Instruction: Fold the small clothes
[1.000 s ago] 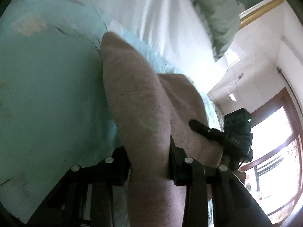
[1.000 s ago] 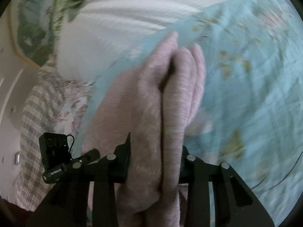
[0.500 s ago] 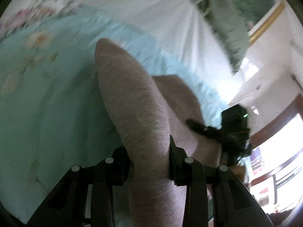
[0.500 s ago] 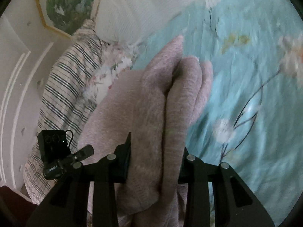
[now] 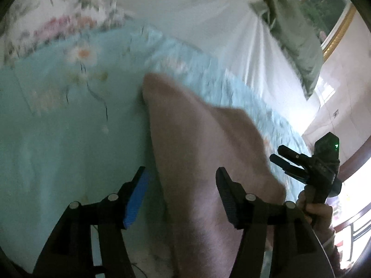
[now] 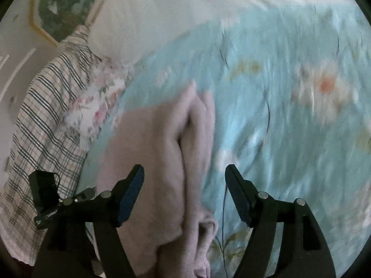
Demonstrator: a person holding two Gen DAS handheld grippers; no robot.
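Note:
A folded pinkish-brown knit garment (image 5: 199,143) lies on the light blue flowered bedspread (image 5: 58,143). My left gripper (image 5: 180,173) straddles its near end. Its jaws are opening, and a gap shows between the blue left pad and the cloth. In the right wrist view the same garment (image 6: 162,139) shows as a thick stack of layers. My right gripper (image 6: 184,169) also straddles it with opening jaws, both pads clear of the fabric. The right gripper (image 5: 278,154) appears at the garment's far right edge, held by a person's hand (image 5: 317,213).
White bedding (image 5: 197,11) and a green cushion (image 5: 296,34) lie beyond the bedspread. A checked cloth (image 6: 46,115) and flowered fabric (image 6: 92,111) sit to the left. A framed picture (image 6: 65,7) hangs on the wall. A bright window (image 5: 357,208) is at the right.
Both grippers were shut on the garment and have now opened off it. Both moved across the bed, and the garment now rests on the bedspread between the spread fingers.

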